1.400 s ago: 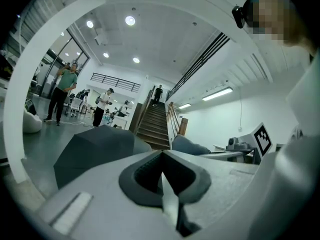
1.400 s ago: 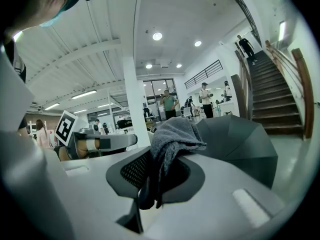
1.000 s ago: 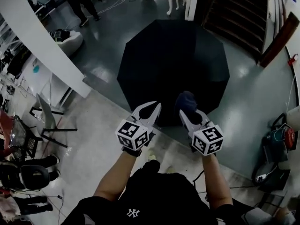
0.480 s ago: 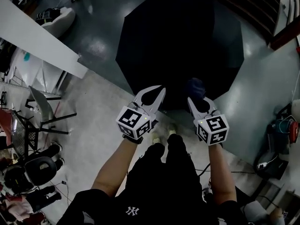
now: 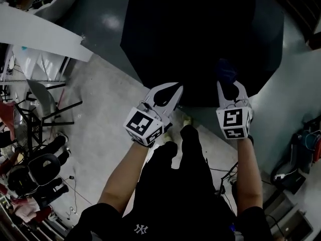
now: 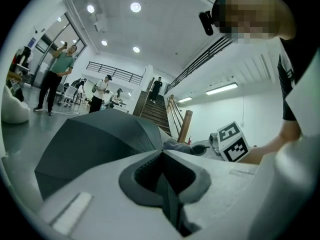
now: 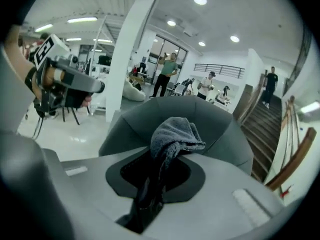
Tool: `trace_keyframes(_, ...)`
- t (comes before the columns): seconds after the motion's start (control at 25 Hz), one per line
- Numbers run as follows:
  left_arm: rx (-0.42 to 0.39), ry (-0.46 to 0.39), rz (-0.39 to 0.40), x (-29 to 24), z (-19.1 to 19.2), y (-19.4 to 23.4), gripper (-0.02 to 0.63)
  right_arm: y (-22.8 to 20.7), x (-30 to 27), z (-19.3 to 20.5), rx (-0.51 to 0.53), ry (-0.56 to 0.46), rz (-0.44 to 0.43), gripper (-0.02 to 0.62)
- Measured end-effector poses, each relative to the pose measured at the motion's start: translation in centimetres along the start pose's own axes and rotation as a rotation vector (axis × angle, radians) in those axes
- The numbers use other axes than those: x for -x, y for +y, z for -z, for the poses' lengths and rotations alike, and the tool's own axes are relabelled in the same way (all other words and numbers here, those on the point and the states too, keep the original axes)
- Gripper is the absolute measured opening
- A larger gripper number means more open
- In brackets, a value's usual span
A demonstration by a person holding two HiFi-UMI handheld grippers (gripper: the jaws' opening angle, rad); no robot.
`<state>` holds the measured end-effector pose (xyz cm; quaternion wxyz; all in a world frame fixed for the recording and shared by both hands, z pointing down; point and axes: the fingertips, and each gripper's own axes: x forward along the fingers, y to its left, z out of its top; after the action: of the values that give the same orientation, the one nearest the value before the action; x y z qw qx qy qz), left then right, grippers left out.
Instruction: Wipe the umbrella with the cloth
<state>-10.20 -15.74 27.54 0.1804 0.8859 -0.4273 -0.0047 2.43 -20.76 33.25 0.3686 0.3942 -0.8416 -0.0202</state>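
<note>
Grey cloth [image 7: 175, 131] clamped in right gripper [image 7: 169, 151], bunched just beyond its tips, over open black umbrella [image 5: 200, 39] (contact unclear). Left gripper [image 6: 162, 153] closed, empty, beside umbrella's near edge. Wiping seems barely begun; most of umbrella left.

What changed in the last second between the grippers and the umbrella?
The right gripper carried the cloth forward, farther over the near edge of the umbrella, and the person came closer to it. Unchanged: the right gripper is shut on the cloth, the left gripper shut and empty, the umbrella open.
</note>
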Motion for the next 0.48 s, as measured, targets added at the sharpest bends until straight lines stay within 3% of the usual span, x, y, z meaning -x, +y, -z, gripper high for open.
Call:
trace_keyframes(0.24, 0.008, 0.006, 0.026, -2.6, 4.7, 0.1, 0.001, -0.4, -3.2, 3.2, 0.385, 0.033, 0.196, 0.081)
trace_keyframes(0.36, -0.012, 0.011, 0.037, -2.9, 7.7, 0.1, 0.001, -0.2, -4.5, 4.9, 0.491, 0.05, 0.282, 0.08)
trace_keyframes(0.48, -0.021, 0.018, 0.036, -2.8, 10.6, 0.6, 0.001, 1.8, -6.2, 7.0, 0.539, 0.068, 0.268, 0.08)
